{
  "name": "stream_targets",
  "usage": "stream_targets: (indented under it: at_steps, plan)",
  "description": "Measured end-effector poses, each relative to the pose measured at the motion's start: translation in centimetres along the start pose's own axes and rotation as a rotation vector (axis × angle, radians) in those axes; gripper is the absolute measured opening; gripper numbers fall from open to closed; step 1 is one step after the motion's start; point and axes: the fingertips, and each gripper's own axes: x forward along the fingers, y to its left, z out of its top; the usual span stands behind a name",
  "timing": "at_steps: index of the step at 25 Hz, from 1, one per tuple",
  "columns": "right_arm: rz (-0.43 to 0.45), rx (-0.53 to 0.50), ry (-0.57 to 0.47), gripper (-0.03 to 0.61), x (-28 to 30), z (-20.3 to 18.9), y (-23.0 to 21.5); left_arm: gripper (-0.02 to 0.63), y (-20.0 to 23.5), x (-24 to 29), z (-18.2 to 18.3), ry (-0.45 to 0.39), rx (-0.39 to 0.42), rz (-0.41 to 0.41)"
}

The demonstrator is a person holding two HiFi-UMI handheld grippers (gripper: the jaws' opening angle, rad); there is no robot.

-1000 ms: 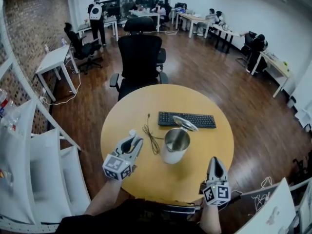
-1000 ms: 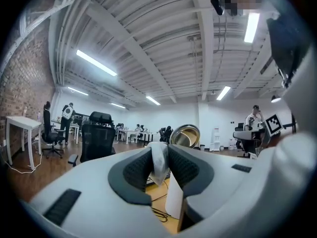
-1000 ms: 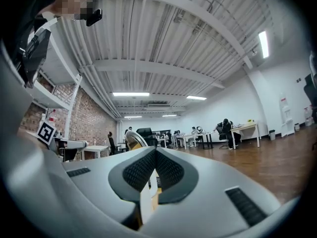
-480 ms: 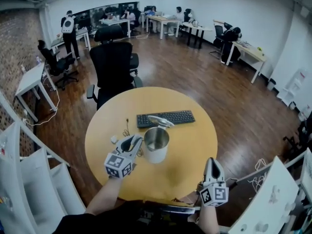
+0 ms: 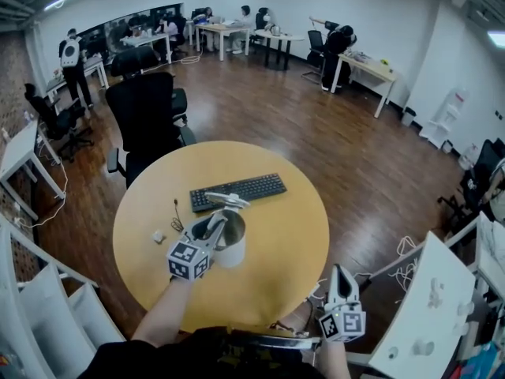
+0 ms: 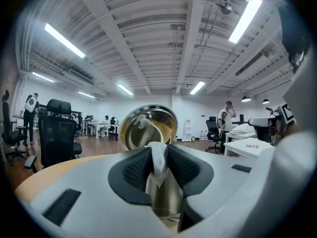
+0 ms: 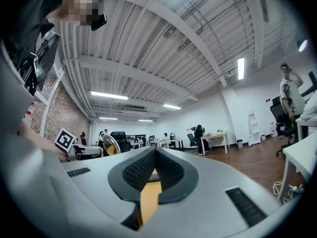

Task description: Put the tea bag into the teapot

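A steel teapot (image 5: pixel 231 247) stands near the middle of the round yellow table (image 5: pixel 292 227), its hinged lid (image 5: pixel 227 200) tipped open. My left gripper (image 5: pixel 214 222) reaches over the pot's near-left rim. It is shut on a white tea bag (image 6: pixel 158 163), which hangs between the pads just above the pot's open mouth (image 6: pixel 166 205); the shiny lid (image 6: pixel 148 128) stands up behind it. My right gripper (image 5: pixel 341 272) hovers at the table's near right edge, well away from the pot. Its jaws (image 7: pixel 155 152) are shut with nothing in them.
A black keyboard (image 5: pixel 237 190) lies just behind the teapot, with a thin dark cable (image 5: pixel 175 212) and a small white object (image 5: pixel 158 235) to its left. A black office chair (image 5: pixel 146 113) stands at the table's far side. White shelving (image 5: pixel 430 306) is close on the right.
My left gripper has carried the tea bag rightwards from beside the teapot to over its open mouth. The right gripper has stayed at the near table edge. The head view has panned.
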Motion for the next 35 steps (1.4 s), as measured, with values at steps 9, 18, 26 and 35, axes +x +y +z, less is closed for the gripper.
stream_targets:
  at_steps: [9, 18, 26, 35]
  plan:
    - [0.019, 0.009, 0.012, 0.002, 1.1, -0.4, 0.0, 0.207, -0.1, 0.5, 0.0, -0.015, 0.024, -0.012]
    - [0.098, 0.022, 0.046, 0.002, 3.6, -1.7, 2.1, 0.206, 3.2, -4.3, 0.2, -0.072, -0.027, 0.089]
    - [0.299, -0.036, 0.061, 0.002, 9.1, -1.9, 7.2, 0.127, 7.0, -13.0, 1.3, -0.143, -0.048, 0.267]
    - [0.427, -0.049, 0.064, 0.002, 12.1, -2.3, 12.4, 0.002, 8.5, -22.6, 2.0, -0.251, -0.097, 0.455]
